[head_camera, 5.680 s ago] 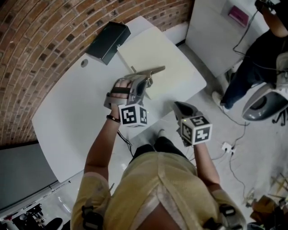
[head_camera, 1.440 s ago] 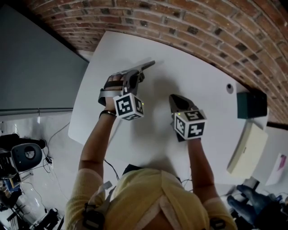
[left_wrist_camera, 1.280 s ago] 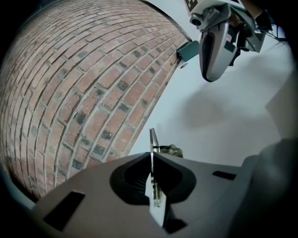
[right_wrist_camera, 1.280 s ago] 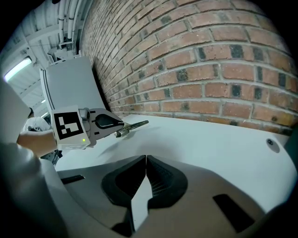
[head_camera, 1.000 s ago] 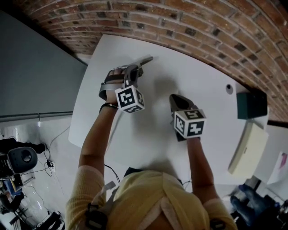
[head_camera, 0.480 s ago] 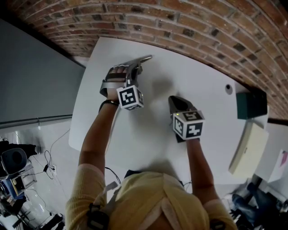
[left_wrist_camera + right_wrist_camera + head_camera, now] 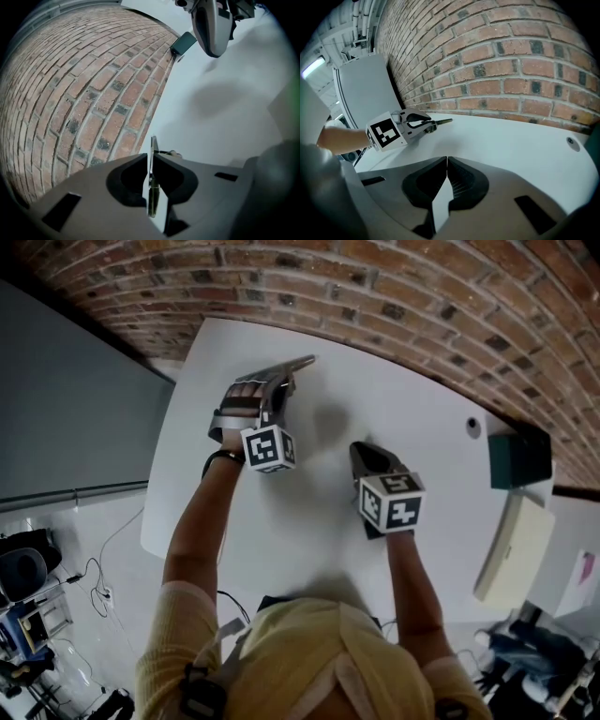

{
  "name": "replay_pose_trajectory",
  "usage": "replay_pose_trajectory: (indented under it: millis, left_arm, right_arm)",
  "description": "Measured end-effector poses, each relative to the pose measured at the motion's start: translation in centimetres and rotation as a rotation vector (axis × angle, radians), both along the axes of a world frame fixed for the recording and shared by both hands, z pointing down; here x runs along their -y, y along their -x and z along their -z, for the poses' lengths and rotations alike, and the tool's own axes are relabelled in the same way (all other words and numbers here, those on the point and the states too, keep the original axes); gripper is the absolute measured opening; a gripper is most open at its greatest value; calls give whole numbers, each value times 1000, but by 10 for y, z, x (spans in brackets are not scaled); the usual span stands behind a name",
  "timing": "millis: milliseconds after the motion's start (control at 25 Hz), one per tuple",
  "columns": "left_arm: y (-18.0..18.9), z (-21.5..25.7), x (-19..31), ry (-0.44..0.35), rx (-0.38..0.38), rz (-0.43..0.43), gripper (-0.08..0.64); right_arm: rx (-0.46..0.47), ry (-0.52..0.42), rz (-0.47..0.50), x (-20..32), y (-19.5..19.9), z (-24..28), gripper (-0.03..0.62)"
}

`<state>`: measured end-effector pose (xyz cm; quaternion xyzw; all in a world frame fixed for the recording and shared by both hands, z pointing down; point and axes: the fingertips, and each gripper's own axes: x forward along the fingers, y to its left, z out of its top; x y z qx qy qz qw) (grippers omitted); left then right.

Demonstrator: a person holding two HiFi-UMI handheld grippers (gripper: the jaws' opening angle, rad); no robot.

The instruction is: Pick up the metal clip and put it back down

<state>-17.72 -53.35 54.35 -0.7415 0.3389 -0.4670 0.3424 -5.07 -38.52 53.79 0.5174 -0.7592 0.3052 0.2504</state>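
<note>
The metal clip (image 7: 153, 154) is a thin flat strip standing on edge between the jaws of my left gripper (image 7: 151, 180), and its tip pokes out past them. The jaws are starting to open, though the pads still touch the clip. In the head view the left gripper (image 7: 281, 371) hovers over the white table (image 7: 309, 521) near its far edge by the brick wall, with the clip (image 7: 306, 360) pointing right. My right gripper (image 7: 361, 451) is over the middle of the table, shut with nothing in it. From the right gripper view, the left gripper (image 7: 431, 123) and the clip (image 7: 443, 122) lie ahead to the left.
A brick wall (image 7: 422, 296) runs along the table's far edge. A dark green box (image 7: 518, 457) and a pale flat slab (image 7: 511, 549) sit at the right end, beside a small round hole (image 7: 472, 426) in the tabletop. A grey panel (image 7: 66, 399) stands to the left.
Over the last second and a half the left gripper with the clip has edged a little toward the wall side of the table. The right gripper has stayed where it was.
</note>
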Motion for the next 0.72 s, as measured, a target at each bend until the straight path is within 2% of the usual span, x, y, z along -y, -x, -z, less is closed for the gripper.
replay_pose_trajectory:
  millis: [120, 200, 400, 720]
  left_arm:
    - [-1, 0, -2, 21, -11, -2, 87]
    - [0, -1, -3, 25, -14, 7, 106]
    - [4, 5, -14, 32, -33, 21, 114]
    - [16, 31, -42, 57, -134, 81, 112]
  right_arm:
    - [-1, 2, -5, -2, -1, -1, 5]
    - [-3, -1, -4, -4, -3, -3, 6]
    - [-6, -16, 2, -11, -3, 6, 6]
    - [-1, -43, -1, -26, -3, 16, 5]
